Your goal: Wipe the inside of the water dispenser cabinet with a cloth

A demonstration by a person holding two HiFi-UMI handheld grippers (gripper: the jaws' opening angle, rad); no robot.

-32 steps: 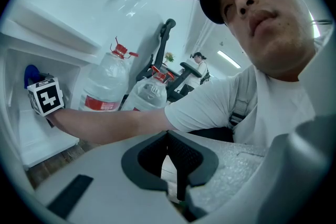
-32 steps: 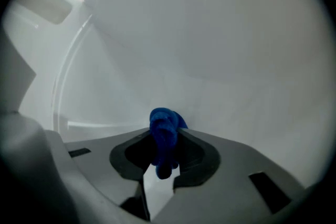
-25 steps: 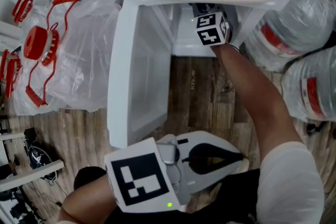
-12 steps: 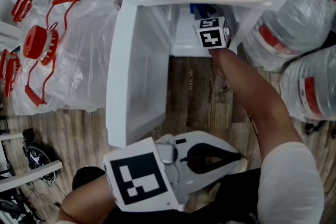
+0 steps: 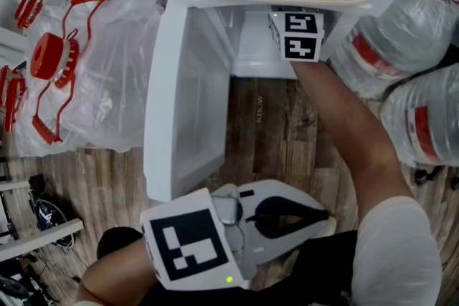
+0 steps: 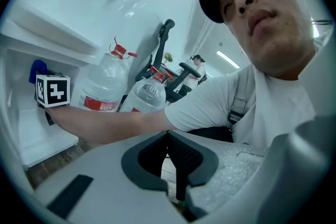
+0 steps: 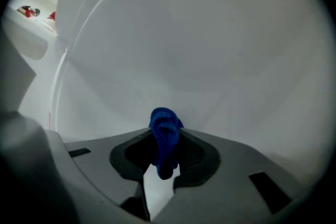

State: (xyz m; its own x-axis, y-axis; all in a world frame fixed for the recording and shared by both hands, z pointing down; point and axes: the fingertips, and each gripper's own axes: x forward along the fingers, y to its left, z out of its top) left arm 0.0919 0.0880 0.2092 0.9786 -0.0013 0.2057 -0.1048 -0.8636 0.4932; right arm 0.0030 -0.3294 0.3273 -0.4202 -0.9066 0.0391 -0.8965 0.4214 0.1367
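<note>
The right gripper (image 7: pixel 164 157) is clamped on the blue cloth (image 7: pixel 165 131) inside the water dispenser cabinet (image 5: pixel 247 46), facing its white wall; press the cloth flat and sweep in overlapping strokes; the left gripper (image 6: pixel 176 176), closed on nothing, hangs outside.

Office-type rm: dispenser cabinet (image 5: pixel 183 82), spare water jugs (image 5: pixel 410 16).

Water bottles (image 5: pixel 423 127), red caps (image 5: pixel 49 57)
</note>
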